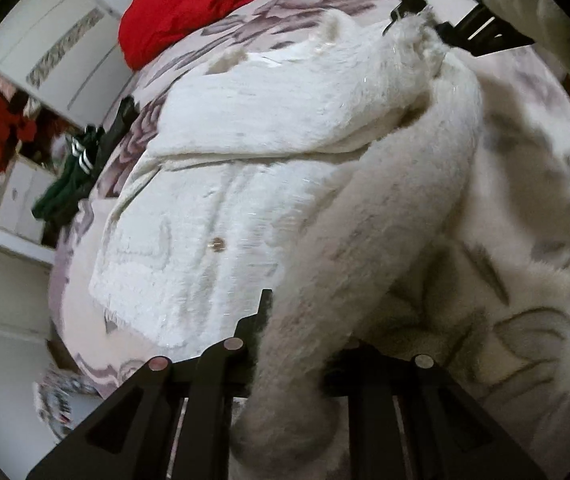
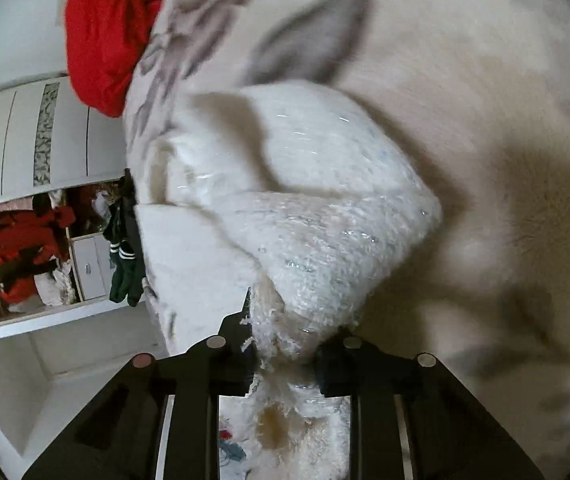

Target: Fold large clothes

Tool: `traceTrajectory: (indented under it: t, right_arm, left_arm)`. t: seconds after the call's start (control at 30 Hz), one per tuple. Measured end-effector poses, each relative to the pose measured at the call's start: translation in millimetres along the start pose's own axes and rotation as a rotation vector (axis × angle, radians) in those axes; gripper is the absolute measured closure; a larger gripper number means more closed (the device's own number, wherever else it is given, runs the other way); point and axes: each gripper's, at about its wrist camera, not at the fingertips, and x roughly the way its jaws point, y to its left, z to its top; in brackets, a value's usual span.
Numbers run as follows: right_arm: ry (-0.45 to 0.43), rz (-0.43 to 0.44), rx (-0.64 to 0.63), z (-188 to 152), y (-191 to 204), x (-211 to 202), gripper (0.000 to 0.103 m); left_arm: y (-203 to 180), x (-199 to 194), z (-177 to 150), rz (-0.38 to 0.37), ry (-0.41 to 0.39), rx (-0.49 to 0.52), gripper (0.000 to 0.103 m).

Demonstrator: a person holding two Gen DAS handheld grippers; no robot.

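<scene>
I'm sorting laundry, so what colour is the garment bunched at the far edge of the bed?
Bright red, clearest in the left wrist view.

1. The left gripper (image 1: 297, 360) has its two black fingers pinched on a thick fold of the white fuzzy garment (image 1: 245, 152), which bulges out between them
2. The right gripper (image 2: 285, 356) is likewise clamped on a bunched edge of that garment
3. In the left wrist view the right gripper (image 1: 417, 16) sits at the far top, held by a white-gloved hand (image 1: 533, 8)
</scene>
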Motion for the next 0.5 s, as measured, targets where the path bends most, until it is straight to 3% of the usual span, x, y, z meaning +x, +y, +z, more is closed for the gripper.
traceTrajectory:
  t: [0.13,0.27,0.4,0.5]
  right_arm:
    - [-0.016,-0.058,-0.058,-0.1,81.2,-13.4,0.081]
    - [-0.022,-0.127,-0.144,1.5,182.1,6.4,0.081]
    - [0.009,-0.209,-0.187,11.6,272.9,88.5,0.081]
    - [0.049,-0.320,-0.216,19.6,315.5,163.7,0.081]
  left_arm:
    - [61.0,-13.1,12.2,-0.097,-0.008,-0.100,0.090]
    - [136.1,-6.3,26.0,-0.182,0.002,-0.216,0.091]
    - [201.7,25.8,34.4,-0.227,0.033,-0.316,0.091]
    - [257.8,85.0,32.3,-0.303,0.104,-0.431,0.089]
